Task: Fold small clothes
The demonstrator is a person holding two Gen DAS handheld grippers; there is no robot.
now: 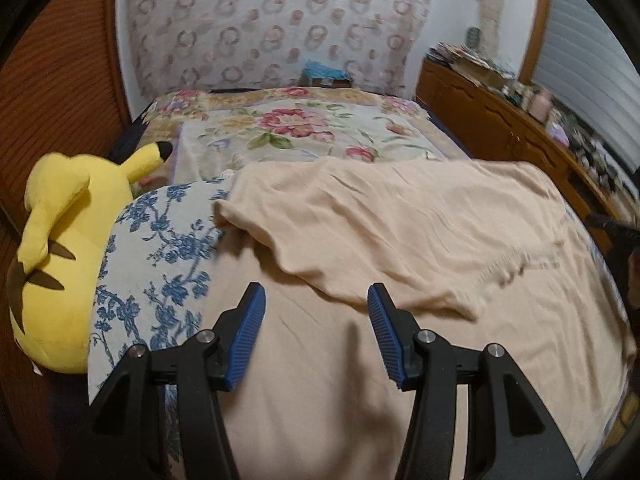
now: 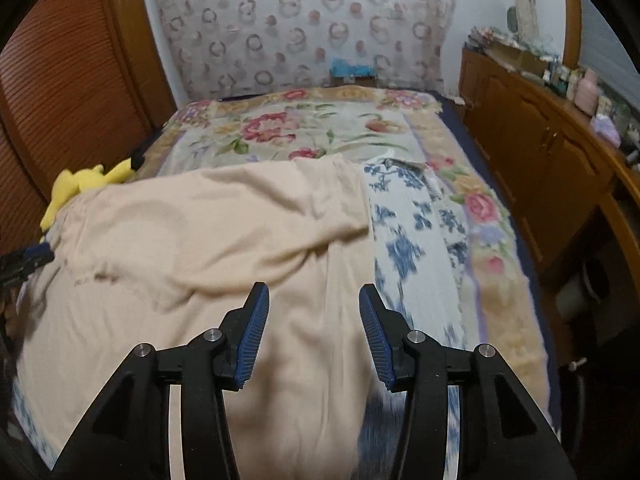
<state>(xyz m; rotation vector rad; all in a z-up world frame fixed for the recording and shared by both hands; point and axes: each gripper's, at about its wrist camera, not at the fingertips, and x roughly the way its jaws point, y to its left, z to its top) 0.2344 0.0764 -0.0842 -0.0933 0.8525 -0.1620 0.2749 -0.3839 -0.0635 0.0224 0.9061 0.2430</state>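
- Beige garment point(image 1: 400, 232) is seen spread mid-frame, one edge folded over, on a blue-flowered cloth point(image 1: 160, 248).
- Left tool point(image 1: 316, 300) and right tool point(image 2: 314, 300) are held parted above it, gripping nothing.

Your two wrist cameras look steeply down, close over the bed point(image 1: 304, 128). Both share the beige garment point(image 2: 208, 240).

No writing, label, brand, number or sign can be read in either view. The boxes and small items on the wooden dresser point(image 1: 492, 120) at the right edge of the frame are too blurred and small to make out any print, and so is the blue box point(image 2: 352, 70) at the upper middle, beyond the bed.
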